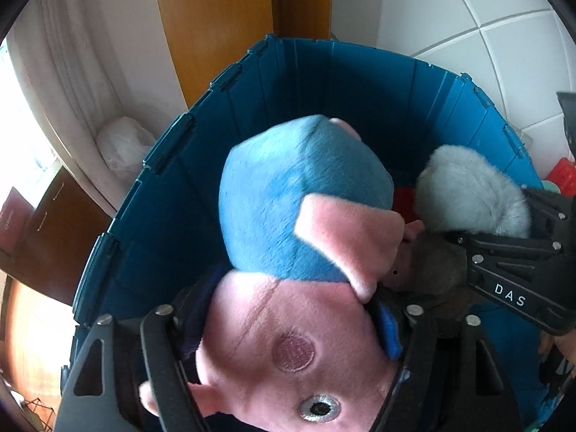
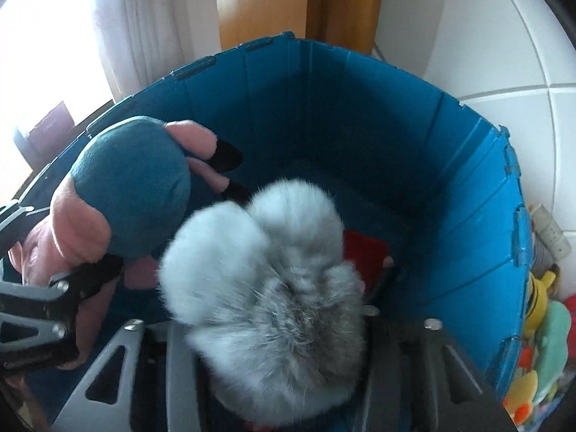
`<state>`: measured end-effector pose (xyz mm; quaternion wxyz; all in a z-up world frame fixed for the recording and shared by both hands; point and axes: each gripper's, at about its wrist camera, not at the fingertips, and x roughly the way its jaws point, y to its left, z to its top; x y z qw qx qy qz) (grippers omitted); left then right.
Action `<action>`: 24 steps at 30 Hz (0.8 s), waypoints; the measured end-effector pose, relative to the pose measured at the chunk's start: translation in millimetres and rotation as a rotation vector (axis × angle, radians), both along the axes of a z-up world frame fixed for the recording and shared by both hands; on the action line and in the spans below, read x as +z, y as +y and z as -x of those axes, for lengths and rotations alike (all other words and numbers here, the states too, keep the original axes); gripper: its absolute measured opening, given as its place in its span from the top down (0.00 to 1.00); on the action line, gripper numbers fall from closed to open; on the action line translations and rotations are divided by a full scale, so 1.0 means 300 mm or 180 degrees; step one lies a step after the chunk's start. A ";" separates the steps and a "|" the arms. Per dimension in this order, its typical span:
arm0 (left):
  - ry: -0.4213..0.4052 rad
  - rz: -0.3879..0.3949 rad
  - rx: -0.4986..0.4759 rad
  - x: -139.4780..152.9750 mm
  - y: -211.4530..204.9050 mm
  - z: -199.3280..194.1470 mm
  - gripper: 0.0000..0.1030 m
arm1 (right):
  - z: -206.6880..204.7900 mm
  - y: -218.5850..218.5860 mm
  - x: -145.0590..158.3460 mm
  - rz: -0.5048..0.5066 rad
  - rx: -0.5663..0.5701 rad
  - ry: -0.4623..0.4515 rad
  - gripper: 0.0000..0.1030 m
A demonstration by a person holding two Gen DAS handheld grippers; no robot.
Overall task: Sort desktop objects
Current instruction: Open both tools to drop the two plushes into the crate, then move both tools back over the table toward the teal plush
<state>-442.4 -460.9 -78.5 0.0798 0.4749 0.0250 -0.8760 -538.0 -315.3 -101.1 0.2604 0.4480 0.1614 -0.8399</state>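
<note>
A pink pig plush in a blue dress [image 1: 302, 216] hangs head-down over the blue folding bin [image 1: 165, 194], and my left gripper [image 1: 284, 327] is shut on its head. The same pig plush [image 2: 133, 187] shows at the left of the right wrist view, with the left gripper [image 2: 68, 306] clamped on it. A fluffy grey plush [image 2: 273, 288] fills my right gripper [image 2: 266, 327], which is shut on it above the blue bin [image 2: 432, 180]. In the left wrist view the grey plush [image 1: 468, 190] and the right gripper [image 1: 464, 241] sit at the right. A red item [image 2: 363, 255] lies on the bin floor.
Several colourful plush toys [image 2: 540, 324] lie outside the bin at the right, beside a white power strip [image 2: 550, 230]. Behind the bin stand a wooden door frame [image 1: 216, 18], white curtains [image 1: 72, 72] and a white tiled wall [image 1: 504, 43]. A white bag [image 1: 122, 147] rests at the left.
</note>
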 end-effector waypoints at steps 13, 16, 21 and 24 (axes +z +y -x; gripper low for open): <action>0.0109 0.0066 0.0002 0.044 0.019 -0.043 0.23 | -0.121 -0.008 0.084 -0.0068 -0.0009 0.0207 0.28; 0.0138 0.0051 -0.0008 0.052 0.023 -0.061 0.23 | -0.144 0.002 0.101 -0.0056 -0.0028 0.0253 0.20; 0.0269 0.0040 -0.0059 0.076 0.043 -0.109 0.23 | -0.203 0.041 0.146 -0.0001 -0.0119 0.0350 0.08; 0.0385 0.0039 -0.0099 0.097 0.063 -0.147 0.23 | -0.252 0.082 0.185 0.0083 -0.0188 0.0435 0.07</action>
